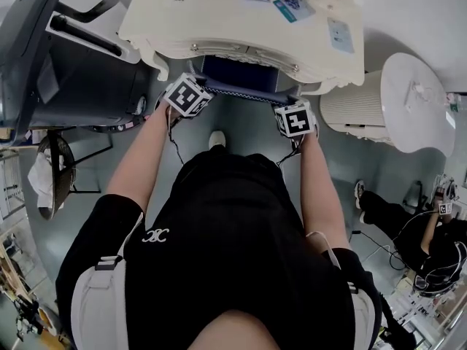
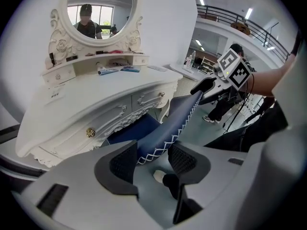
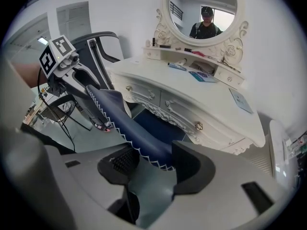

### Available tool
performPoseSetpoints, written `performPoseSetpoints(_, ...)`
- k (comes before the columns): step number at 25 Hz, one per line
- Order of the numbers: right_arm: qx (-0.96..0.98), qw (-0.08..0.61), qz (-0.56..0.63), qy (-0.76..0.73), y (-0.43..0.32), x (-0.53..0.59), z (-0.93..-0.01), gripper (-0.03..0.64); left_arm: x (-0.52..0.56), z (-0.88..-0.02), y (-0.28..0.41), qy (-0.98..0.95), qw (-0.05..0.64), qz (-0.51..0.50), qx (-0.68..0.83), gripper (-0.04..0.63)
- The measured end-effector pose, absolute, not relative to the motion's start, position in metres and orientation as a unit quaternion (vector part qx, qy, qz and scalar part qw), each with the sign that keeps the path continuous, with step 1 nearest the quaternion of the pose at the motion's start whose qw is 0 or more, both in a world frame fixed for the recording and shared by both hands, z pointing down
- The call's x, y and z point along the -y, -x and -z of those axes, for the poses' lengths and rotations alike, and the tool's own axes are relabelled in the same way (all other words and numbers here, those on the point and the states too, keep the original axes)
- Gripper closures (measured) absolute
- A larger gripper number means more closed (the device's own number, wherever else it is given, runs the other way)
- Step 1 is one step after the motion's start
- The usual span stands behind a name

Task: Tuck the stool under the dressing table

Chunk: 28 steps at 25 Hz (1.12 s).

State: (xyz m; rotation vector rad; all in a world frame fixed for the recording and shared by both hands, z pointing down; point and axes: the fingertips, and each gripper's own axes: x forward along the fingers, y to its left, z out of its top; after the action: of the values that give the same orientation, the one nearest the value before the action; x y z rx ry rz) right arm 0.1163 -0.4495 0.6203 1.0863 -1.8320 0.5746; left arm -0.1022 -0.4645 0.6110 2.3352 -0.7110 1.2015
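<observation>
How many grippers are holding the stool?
2: the left gripper clamps the stool at the seat's left end, the right gripper at the right end; neither is hidden.

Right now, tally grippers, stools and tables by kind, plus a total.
Grippers: 2, left gripper and right gripper
Blue stool: 1
Dressing table: 1
Round white table: 1
Total: 5

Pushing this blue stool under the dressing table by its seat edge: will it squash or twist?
The stool seat looks padded, so its stitched edge probably gives slightly in the left gripper and right gripper. Gripped near both ends, it should likely slide straight rather than swivel.
</observation>
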Motion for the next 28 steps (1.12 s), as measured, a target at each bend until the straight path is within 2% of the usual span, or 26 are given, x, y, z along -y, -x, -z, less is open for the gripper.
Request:
performPoseSetpoints(20,0.756,0.456,-0.226,-0.412,-0.127,0.484,-0.629,0.402,0.492,-0.62,0.092,-0.824,0.222,-0.429,0.294,0.397)
performPoseSetpoints(28,0.766,0.481,-0.219,-0.365,-0.123,0.478,-0.634,0.4,0.49,-0.62,0.097,-0.803,0.193,-0.442,0.35,0.397)
